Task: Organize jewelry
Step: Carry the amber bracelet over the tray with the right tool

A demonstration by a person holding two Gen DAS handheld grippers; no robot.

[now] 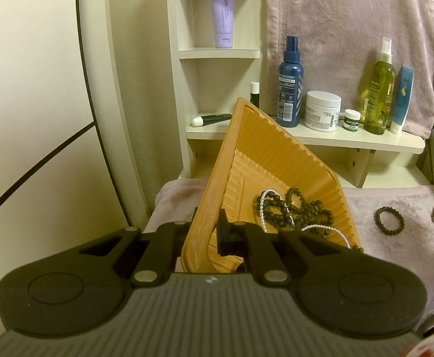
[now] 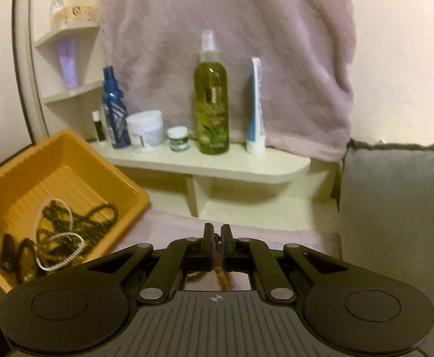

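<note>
Left wrist view has the left gripper (image 1: pixel 206 232) clamped on the near rim of an orange tray (image 1: pixel 246 160), one finger outside the wall and one inside, with the tray lifted and tilted so its far corner points up toward the shelf (image 1: pixel 350 139). Inside the tray lie a tangle of dark bead necklaces (image 1: pixel 294 211) and a string of white pearls (image 1: pixel 330 229) draped across them. Off to the right, on the pinkish fleece cloth (image 1: pixel 401 205) that covers the surface, a dark bead bracelet (image 1: pixel 391 219) lies by itself, apart from the tray.

Right wrist view, blurred, shows the right gripper (image 2: pixel 217 245) with its fingers pressed nearly together on a brownish beaded piece (image 2: pixel 222 279) that hangs down between them; its details are too smeared to make out. The tray sits to the left of this gripper, holding the same dark beads and pearls. Behind, on the shelf, stand a blue spray bottle (image 2: pixel 114 113), a white jar (image 2: pixel 145 131), a small green-labelled jar (image 2: pixel 178 139), a green spray bottle (image 2: pixel 211 98) and a blue-and-white tube (image 2: pixel 255 107).
</note>
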